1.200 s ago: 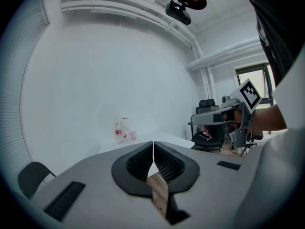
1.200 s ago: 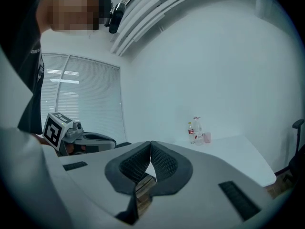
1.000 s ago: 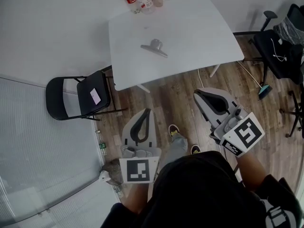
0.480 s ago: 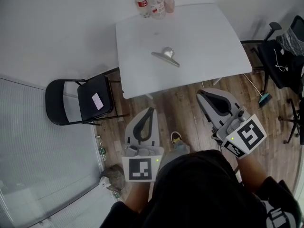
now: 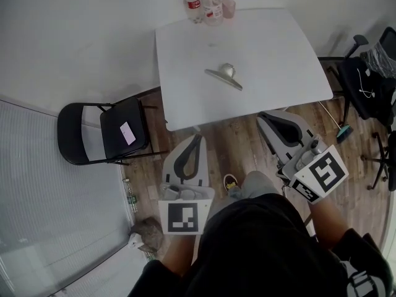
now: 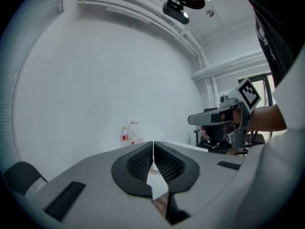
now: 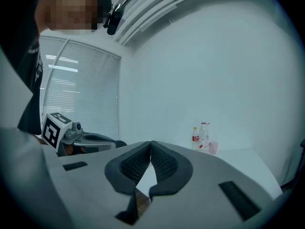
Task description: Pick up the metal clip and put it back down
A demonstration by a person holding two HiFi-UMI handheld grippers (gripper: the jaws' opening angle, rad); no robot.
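Note:
The metal clip (image 5: 224, 76) lies on the white table (image 5: 278, 54), near its middle, with its wire handles up. Both grippers hang over the wooden floor in front of the table's near edge, well short of the clip. My left gripper (image 5: 197, 139) has its jaws pressed together with nothing between them; its own view shows them (image 6: 153, 144) meeting. My right gripper (image 5: 266, 119) is also shut and empty, its pads (image 7: 150, 145) touching. The clip is hidden behind the jaws in both gripper views.
Two bottles (image 5: 193, 2) and a pink cup (image 5: 229, 7) stand at the table's far edge. A black folding chair (image 5: 102, 132) holding a small card is at the left, and an office chair (image 5: 371, 73) at the right. A blind-covered window wall runs along the left.
The table and clip have slid lower and rightward in the head view as the person steps closer. Both grippers stay shut and empty.

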